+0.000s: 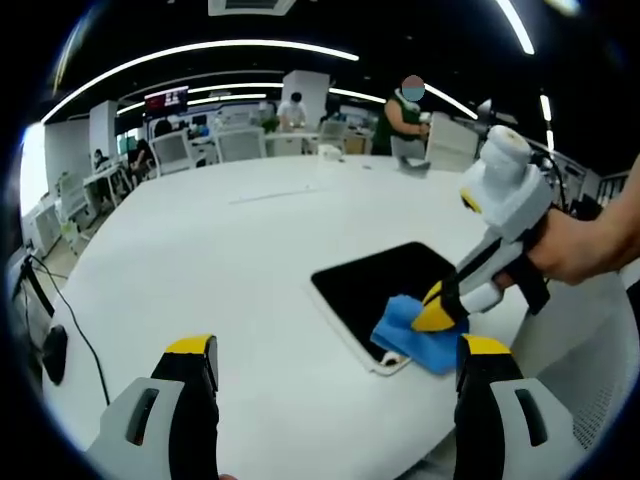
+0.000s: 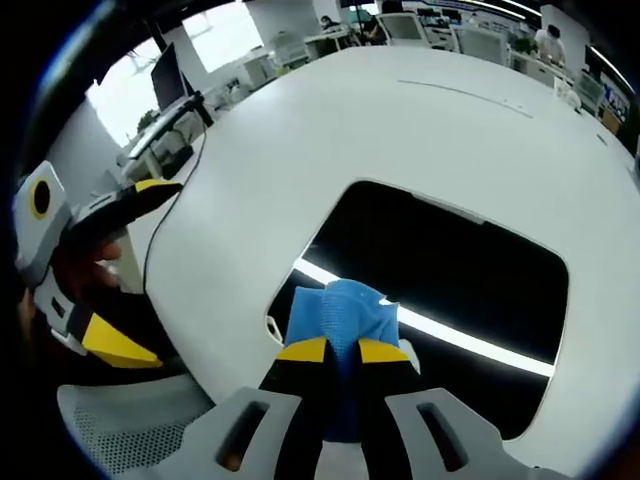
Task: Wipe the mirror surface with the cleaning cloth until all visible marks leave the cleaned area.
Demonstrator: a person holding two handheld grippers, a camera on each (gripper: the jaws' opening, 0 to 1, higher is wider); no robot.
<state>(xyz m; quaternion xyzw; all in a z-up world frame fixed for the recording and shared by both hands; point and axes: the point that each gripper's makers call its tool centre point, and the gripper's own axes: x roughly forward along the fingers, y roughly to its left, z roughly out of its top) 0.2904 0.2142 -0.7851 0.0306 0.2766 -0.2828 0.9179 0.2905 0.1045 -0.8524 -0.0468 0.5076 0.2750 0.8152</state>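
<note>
A dark rectangular mirror in a white frame lies flat on the white table. A blue cleaning cloth rests on the mirror's near corner. My right gripper is shut on the cloth and presses it to the glass; in the left gripper view it comes in from the right, held by a hand. My left gripper stands open above the table, beside the mirror, with nothing between its jaws. It also appears at the left edge of the right gripper view.
The table is wide and round. Cables and a dark mouse lie at its left edge. A white mesh chair stands by the near edge. Desks, chairs and people are far behind.
</note>
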